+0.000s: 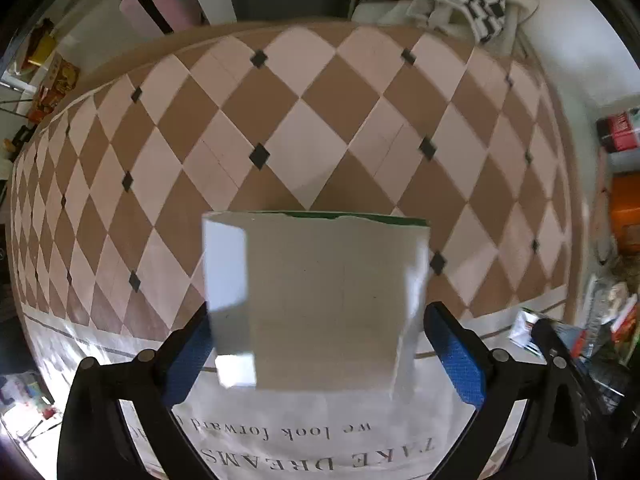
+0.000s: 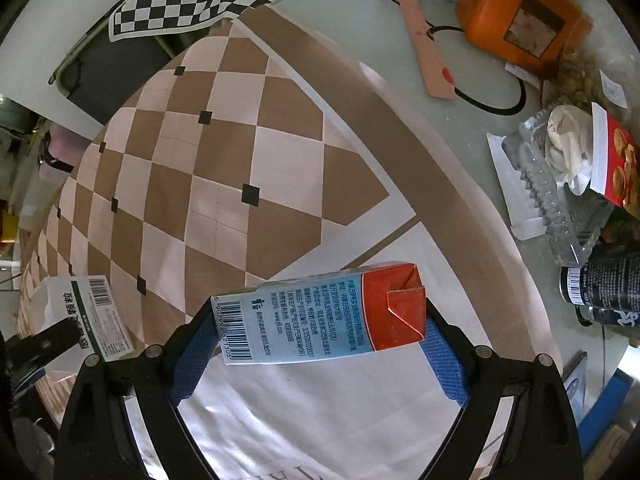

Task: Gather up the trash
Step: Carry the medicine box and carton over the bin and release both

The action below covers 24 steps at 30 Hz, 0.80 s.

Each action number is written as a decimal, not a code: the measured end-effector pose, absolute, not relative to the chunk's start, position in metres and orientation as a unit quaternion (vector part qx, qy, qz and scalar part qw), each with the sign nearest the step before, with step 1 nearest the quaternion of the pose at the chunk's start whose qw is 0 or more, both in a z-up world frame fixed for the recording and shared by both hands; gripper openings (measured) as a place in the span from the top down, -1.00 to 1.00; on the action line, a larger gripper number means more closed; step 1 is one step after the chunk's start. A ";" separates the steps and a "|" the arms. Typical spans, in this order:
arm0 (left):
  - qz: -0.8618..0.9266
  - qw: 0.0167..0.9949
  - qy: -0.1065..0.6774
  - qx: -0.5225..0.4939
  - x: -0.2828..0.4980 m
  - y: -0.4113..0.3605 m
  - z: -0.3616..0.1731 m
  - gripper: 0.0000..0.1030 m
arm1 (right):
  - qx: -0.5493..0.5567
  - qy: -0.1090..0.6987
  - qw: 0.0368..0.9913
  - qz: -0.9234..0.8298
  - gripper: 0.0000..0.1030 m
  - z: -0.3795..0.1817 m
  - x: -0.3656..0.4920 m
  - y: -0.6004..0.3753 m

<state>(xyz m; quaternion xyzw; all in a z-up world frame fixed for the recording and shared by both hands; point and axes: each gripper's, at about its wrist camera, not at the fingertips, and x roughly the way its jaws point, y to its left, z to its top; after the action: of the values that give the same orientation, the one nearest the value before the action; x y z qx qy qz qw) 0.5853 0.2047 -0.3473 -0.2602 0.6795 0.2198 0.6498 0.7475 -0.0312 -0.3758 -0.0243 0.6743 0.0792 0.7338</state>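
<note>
Your left gripper [image 1: 318, 354] holds a flattened white cardboard box with a green edge [image 1: 316, 300] between its blue-padded fingers [image 1: 188, 364]. In the left wrist view the box's blank inner face is toward the camera and fills the gap between the fingers, raised above a tablecloth with a brown and pale pink diamond pattern [image 1: 280, 120]. Below the box, the cloth's white border carries upside-down print: "TAKE DREAMS" and "we look forward". To the far right of this gripper, a heap of mixed packaging [image 1: 600, 328] sits at the table's edge.

In the right wrist view, the same white box [image 2: 94, 312] appears at the far left, with a barcode and green-banded Chinese print on its outer face; the characters are only partly legible.

Your right gripper [image 2: 320, 344] is clamped on a light blue drink carton with a red folded end [image 2: 320, 316]. The carton lies crosswise between the fingers, barcode end toward the left finger and red end toward the right. Its side panel carries dense Chinese text, too small to read reliably.

Ahead and to the right of this gripper stand an orange box [image 2: 520, 12], a crumpled clear plastic tray holding tissue [image 2: 556, 172], a red biscuit box [image 2: 616, 164] and a dark can marked "300ml" [image 2: 600, 292].
</note>
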 end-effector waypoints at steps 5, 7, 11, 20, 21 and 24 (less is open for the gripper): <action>0.229 0.675 0.657 -0.245 0.575 0.198 -0.336 -0.62 | -0.034 0.668 0.738 0.086 -0.83 -0.366 0.738 -0.034; 0.231 0.688 0.646 -0.236 0.565 0.195 -0.324 -0.62 | -0.043 0.661 0.743 0.093 -0.83 -0.362 0.734 -0.033; 0.244 0.712 0.622 -0.216 0.536 0.191 -0.295 -0.62 | -0.052 0.643 0.756 0.112 -0.83 -0.346 0.715 -0.032; 0.278 0.759 0.555 -0.196 0.418 0.173 -0.231 -0.62 | -0.068 0.615 0.768 0.169 -0.83 -0.292 0.619 -0.043; 0.281 0.763 0.547 -0.197 0.391 0.168 -0.222 -0.62 | -0.066 0.611 0.768 0.179 -0.83 -0.284 0.599 -0.048; 0.289 0.771 0.532 -0.199 0.338 0.157 -0.204 -0.62 | -0.065 0.606 0.767 0.201 -0.83 -0.266 0.544 -0.057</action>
<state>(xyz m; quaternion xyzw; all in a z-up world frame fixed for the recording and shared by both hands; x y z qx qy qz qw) 0.3383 0.1566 -0.2044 -0.1992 0.5316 0.2886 0.7710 0.5445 -0.0575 -0.2662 -0.0651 0.6059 0.2009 0.7670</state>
